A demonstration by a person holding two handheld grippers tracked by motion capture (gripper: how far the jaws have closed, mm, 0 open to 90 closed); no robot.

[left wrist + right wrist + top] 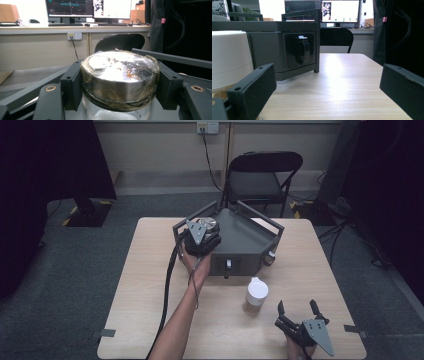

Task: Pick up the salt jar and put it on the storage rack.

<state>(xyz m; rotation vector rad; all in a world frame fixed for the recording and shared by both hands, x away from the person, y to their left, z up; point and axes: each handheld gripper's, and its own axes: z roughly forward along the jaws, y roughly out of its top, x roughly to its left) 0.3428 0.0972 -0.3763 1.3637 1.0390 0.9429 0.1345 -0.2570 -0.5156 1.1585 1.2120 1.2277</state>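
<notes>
Metal lid: shiny, wrapped in clear film, capping a glass jar [120,82] that stands on the grey box [240,237] at its near-left corner.
Left hand-held gripper [201,239]: jaws clamped on the lid from both sides, pads [72,87] pressing its rim (a grip high up, likely to twist or lift the jar).
Right hand-held gripper [299,312]: jaws spread wide with nothing between them, resting low at the worktop's [150,285] near-right edge, probably waiting its turn.
White-lidded jar [255,295]: upright on the worktop, just in front of the box, near the right hand-held gripper's left jaw.
Box front: a black latch [302,51] faces the person.
</notes>
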